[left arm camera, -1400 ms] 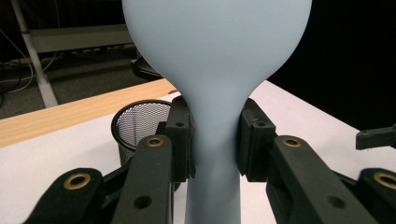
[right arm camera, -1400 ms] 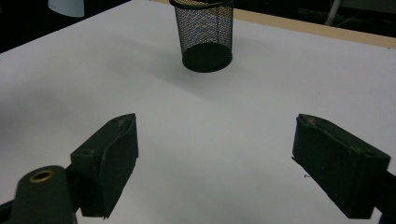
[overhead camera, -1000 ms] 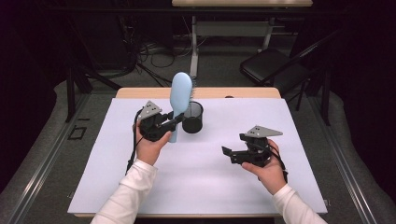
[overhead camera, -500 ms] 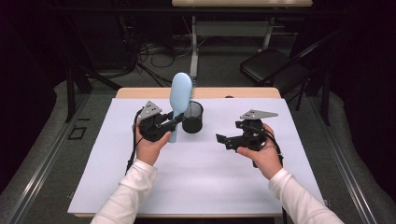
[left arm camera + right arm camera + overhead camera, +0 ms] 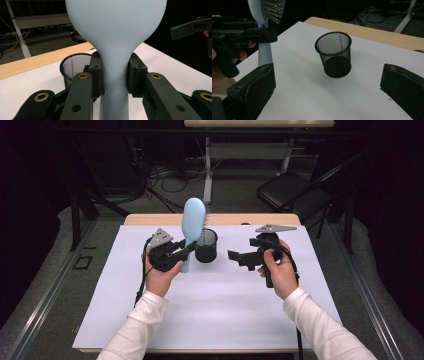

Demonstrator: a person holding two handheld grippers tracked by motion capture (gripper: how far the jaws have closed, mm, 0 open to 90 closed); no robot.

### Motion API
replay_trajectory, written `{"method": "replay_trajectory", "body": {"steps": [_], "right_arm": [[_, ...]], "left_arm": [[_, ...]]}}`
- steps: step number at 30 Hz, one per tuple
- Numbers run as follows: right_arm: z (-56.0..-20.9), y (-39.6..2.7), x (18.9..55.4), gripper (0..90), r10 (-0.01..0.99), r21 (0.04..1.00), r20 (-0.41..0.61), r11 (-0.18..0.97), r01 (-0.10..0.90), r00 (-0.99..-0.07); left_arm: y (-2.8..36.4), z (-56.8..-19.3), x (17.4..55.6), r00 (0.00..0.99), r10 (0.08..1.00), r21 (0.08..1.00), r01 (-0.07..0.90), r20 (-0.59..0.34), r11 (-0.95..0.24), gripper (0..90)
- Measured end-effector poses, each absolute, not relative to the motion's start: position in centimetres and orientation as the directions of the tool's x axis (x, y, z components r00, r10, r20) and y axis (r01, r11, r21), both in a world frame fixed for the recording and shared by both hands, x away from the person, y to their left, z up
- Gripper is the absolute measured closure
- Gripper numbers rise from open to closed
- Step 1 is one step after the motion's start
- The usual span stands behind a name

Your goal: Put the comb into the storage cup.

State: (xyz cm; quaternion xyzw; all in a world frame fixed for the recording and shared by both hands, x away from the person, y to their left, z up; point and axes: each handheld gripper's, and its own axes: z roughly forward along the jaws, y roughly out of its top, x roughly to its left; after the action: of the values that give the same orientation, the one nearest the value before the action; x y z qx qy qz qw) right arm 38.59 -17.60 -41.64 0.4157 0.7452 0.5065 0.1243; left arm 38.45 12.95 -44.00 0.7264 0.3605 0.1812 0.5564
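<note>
Your left gripper (image 5: 186, 251) is clamped on the neck of the brush (image 5: 192, 220), just below where the handle widens into the head. In the left gripper view both pads press the pale blue neck (image 5: 114, 75) from either side, with no gap showing. The brush stands upright, its long axis close to vertical: head above the jaws, handle end hanging below them toward the sheet (image 5: 210, 305). In the right gripper view its bristles (image 5: 273, 7) face your right side.

The cup (image 5: 206, 245) stands upright on the sheet, mouth open upward, just to the right of your left gripper and slightly beyond it. In the left gripper view its mesh rim (image 5: 75, 58) shows to the left of the brush neck and behind the jaw. The handle end appears to sit beside the cup, not over its mouth. My reading is that the brush is meant for the cup; if so, it must shift right and forward until its axis lines up with the opening.

Your right gripper (image 5: 239, 257) is released and carries nothing. Its jaws stand wide apart and point left at the cup (image 5: 334, 53), which sits centred between them but well ahead. Your left gripper is the nearer one.
</note>
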Motion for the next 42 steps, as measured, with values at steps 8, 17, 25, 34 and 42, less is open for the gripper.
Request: {"method": "replay_trajectory", "body": {"steps": [8,17,25,34,42], "right_arm": [[-40.9,-17.4,39.8,0.0,0.761,0.839,0.259,0.128,0.529,-0.595],[-39.5,-17.1,40.9,0.0,0.767,0.817,0.285,0.119,0.564,-0.575],[-37.6,-16.4,41.5,0.0,0.761,0.820,0.274,0.135,0.557,-0.588],[-36.1,-15.0,42.0,0.0,0.727,0.818,0.294,0.144,0.556,-0.620],[-35.4,-13.6,42.2,0.0,0.717,0.821,0.295,0.148,0.551,-0.631]], "left_arm": [[12.9,-44.1,38.5,0.674,0.726,0.939,0.323,-0.139,-0.120,69.9],[12.9,-44.1,38.4,0.676,0.724,0.940,0.318,-0.135,-0.121,69.9],[12.7,-44.1,38.4,0.676,0.725,0.940,0.316,-0.130,-0.126,69.9],[12.5,-44.2,38.3,0.676,0.727,0.940,0.313,-0.119,-0.137,69.9],[12.5,-44.3,38.3,0.676,0.727,0.940,0.311,-0.116,-0.139,69.9]]}}
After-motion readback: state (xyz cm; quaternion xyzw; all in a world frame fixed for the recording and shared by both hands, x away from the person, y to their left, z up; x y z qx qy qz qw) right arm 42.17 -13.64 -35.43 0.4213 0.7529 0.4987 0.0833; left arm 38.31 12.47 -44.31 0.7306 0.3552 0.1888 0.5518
